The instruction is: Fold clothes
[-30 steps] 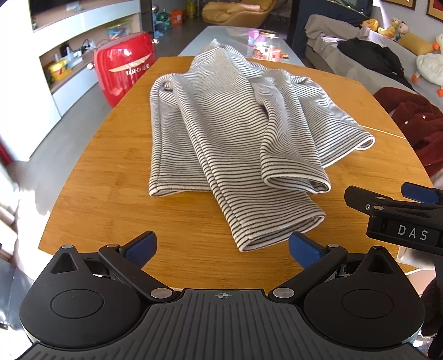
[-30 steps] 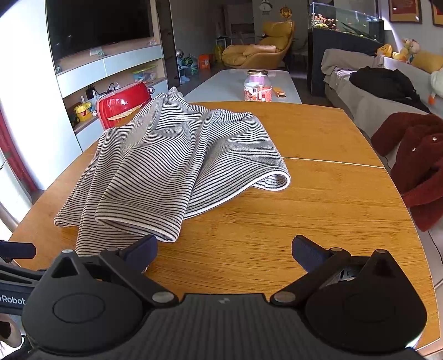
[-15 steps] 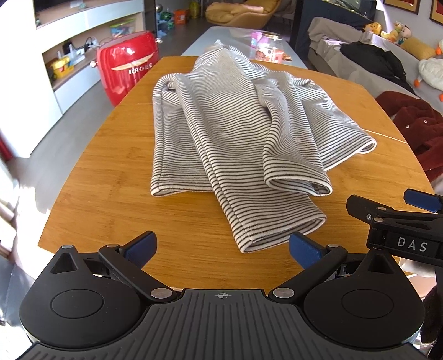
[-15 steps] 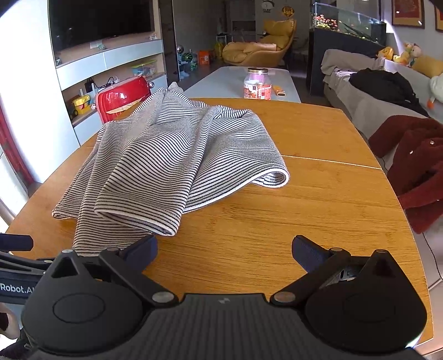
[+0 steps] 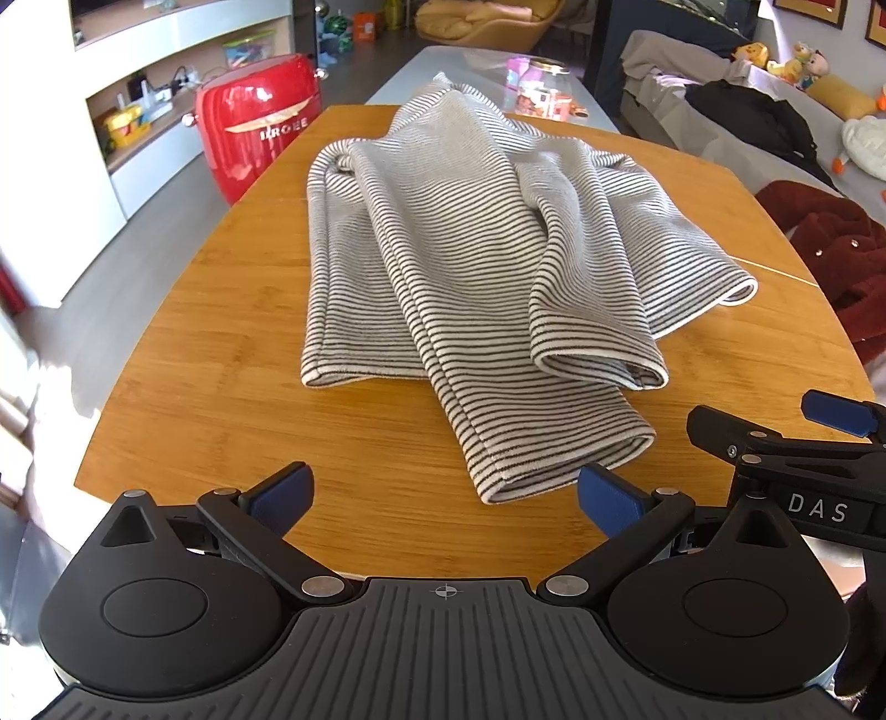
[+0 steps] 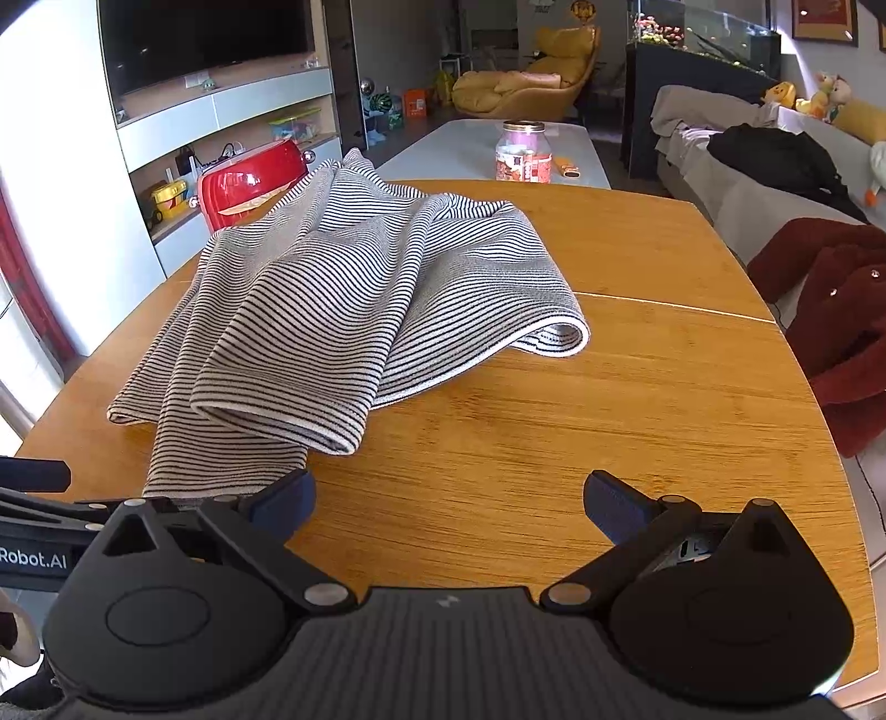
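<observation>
Left wrist: striped garment [image 5: 470,288] hem near table [image 5: 221,399] edge; both fingers wide.

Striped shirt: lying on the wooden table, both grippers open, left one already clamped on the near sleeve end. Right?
Not quite. The left gripper holds nothing: in the left wrist view its open fingers sit short of the striped shirt. The wooden table and the open right gripper are as stated.

Home living room: wall-mounted television [image 6: 205,44], yellow armchair [image 6: 526,83], grey sofa [image 6: 736,188] with plush toys [image 6: 819,94], wooden table [image 6: 609,399].
</observation>
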A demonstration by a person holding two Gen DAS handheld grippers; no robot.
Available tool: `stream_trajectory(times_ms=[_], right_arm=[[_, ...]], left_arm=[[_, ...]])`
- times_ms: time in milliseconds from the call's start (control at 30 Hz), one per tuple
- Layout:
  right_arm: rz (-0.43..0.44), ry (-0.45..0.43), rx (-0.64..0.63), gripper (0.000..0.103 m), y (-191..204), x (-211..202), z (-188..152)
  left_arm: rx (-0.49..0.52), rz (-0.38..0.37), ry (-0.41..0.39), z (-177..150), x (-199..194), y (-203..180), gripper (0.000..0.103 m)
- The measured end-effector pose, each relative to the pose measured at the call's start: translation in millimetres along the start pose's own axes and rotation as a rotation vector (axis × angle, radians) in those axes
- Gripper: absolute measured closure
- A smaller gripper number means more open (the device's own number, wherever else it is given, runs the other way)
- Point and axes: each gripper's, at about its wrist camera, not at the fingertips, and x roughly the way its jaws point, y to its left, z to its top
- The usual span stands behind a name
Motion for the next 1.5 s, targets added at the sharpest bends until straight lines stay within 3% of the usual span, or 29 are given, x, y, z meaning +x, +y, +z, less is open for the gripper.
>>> stream_trajectory(times_ms=[1500], right_arm=[[-0.002, 0.048, -0.02, 0.0, 5, 12, -1]], left_arm=[[-0.011, -0.011, 0.026, 2, 9, 4, 0.0]])
